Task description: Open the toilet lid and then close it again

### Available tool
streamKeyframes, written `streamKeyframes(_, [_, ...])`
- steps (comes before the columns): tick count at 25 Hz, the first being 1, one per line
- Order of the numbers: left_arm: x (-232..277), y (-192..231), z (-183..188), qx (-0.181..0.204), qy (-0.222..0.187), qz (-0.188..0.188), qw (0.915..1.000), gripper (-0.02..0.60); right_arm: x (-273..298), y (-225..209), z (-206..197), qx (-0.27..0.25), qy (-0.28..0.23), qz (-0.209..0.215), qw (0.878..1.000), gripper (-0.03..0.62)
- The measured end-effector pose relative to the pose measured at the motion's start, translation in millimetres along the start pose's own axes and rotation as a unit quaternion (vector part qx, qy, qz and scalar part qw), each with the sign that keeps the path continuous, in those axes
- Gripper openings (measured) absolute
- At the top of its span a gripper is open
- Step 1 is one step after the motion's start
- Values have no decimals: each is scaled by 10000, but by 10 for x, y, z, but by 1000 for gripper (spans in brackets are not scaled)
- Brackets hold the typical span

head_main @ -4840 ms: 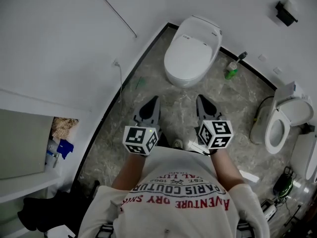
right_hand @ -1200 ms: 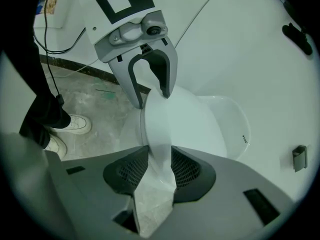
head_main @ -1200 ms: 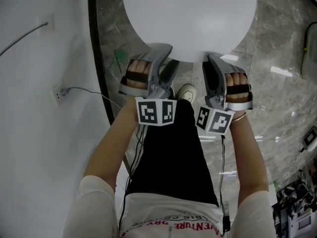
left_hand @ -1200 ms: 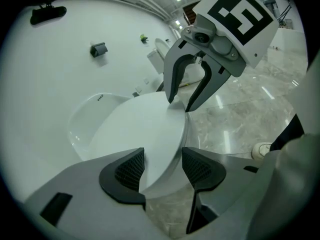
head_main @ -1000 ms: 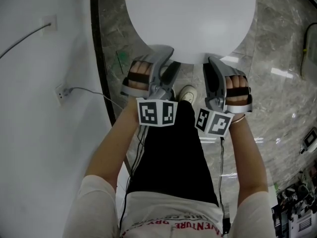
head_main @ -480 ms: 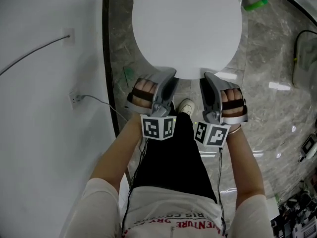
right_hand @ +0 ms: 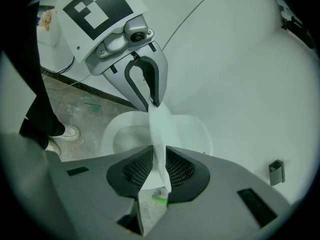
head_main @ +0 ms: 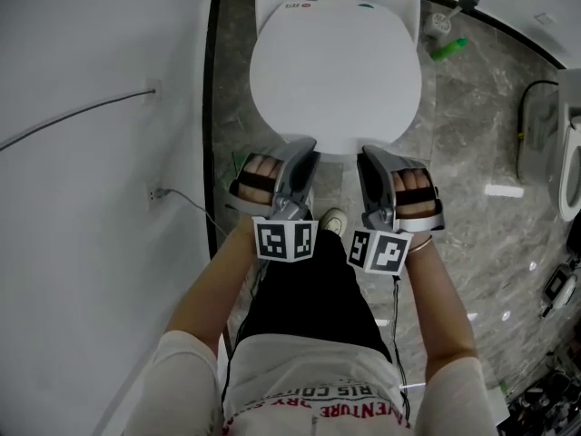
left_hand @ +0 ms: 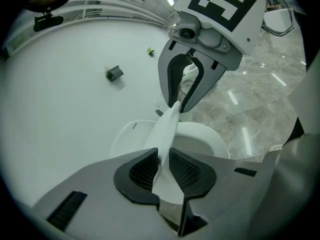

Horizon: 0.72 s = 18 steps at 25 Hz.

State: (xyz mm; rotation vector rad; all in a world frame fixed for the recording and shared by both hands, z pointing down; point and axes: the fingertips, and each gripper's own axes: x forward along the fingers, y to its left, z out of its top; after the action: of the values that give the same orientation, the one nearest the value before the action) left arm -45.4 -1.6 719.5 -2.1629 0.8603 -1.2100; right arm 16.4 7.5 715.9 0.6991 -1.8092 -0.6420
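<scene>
The white toilet lid is tilted up off the seat, and both grippers hold its front edge. My left gripper has the thin rim between its ribbed pads, and its jaws are closing on it. My right gripper grips the same rim a hand's width to the right, its jaws closing too. In the left gripper view the left gripper faces the right one along the rim, with the open seat below. The right gripper view shows the right gripper and the bowl underneath.
A white wall with a socket and cable runs close on the left. A green bottle and a brush stand right of the cistern. A second toilet is at the right edge. The person's shoe rests on the marble floor.
Both grippers have risen together with the lid's front edge between them, and the lid has tipped up off the seat. The left jaws have narrowed onto the rim.
</scene>
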Motion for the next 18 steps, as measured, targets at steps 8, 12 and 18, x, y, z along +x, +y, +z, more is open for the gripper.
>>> streamKeyframes(8, [-54,738,256,-149,-37,189,9997,64,-127,-702,173,-6,-167,-226,9996,41])
streamKeyframes(12, [-11,1053,374,-174,-103,158,9997,63,-127,-1029,197,48,-96,-161,9998,32])
streamKeyframes(18, [76,1495,493,-151,-223,-72,9996,60,-81,-1485,249,202,86,20,9998,30])
